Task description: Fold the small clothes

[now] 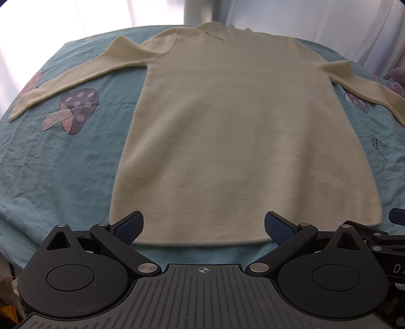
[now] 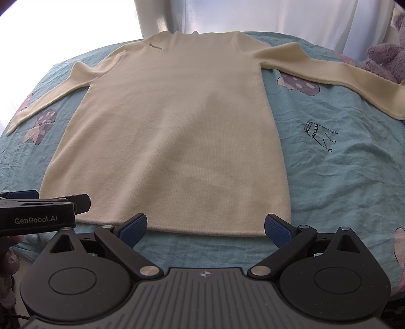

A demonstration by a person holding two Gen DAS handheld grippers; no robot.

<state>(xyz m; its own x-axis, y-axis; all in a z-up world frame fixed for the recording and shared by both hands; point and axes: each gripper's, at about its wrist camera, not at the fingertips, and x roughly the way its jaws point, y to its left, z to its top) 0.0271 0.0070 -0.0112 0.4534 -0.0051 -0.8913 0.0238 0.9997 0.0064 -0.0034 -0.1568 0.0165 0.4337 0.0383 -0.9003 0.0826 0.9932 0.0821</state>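
Lying flat and face up, a cream long-sleeved knit garment (image 1: 227, 131) is spread on a teal sheet (image 1: 63, 164) printed with mushrooms (image 1: 76, 108) and a small crown (image 2: 320, 135). Collar points away from the cameras; both sleeves angle outward and down, and the hem lies nearest the grippers. Left gripper (image 1: 203, 226) — jaws spread wide, blue pads (image 1: 129, 227) over the hem's left portion, holding nothing. Right gripper (image 2: 205, 227) — likewise wide open and empty, its pads (image 2: 278, 229) over the hem's right portion near the corner. Whether either gripper's pads touch the cloth cannot be told. Purple plush toy (image 2: 387, 53) sits beside the right sleeve's far end. Pale curtains (image 1: 316, 17) hang behind.
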